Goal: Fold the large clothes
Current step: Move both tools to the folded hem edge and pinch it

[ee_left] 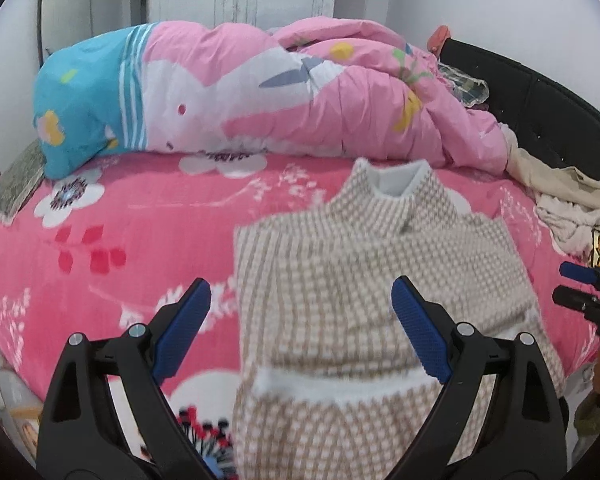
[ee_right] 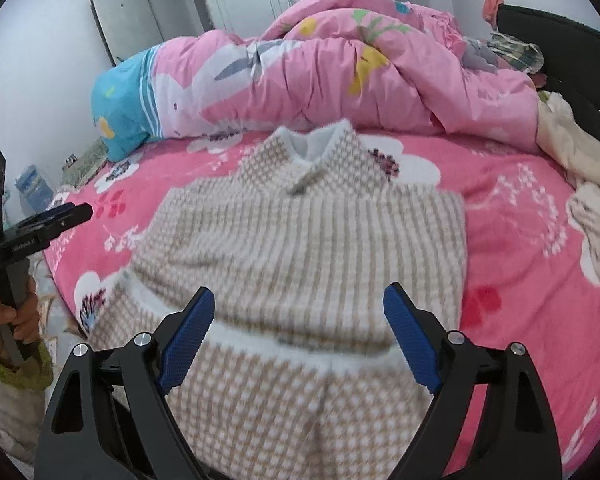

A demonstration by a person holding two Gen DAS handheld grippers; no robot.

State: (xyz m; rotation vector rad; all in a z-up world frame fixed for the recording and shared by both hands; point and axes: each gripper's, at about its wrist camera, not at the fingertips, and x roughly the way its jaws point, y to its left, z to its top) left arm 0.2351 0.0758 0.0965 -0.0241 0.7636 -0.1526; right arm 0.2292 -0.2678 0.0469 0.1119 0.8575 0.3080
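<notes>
Both the left gripper (ee_left: 302,312) and the right gripper (ee_right: 300,320) hang with jaws spread wide, holding nothing. Below them the checked sweater (ee_right: 300,240) lies on the pink bed (ee_left: 140,232), sides and hem apparently folded; perhaps one fold remains.

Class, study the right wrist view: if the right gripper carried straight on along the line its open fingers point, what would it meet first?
Most likely the beige-and-white checked sweater lying on the pink bedsheet. The right gripper points down at its middle with nothing between, though depth is hard to judge.
</notes>
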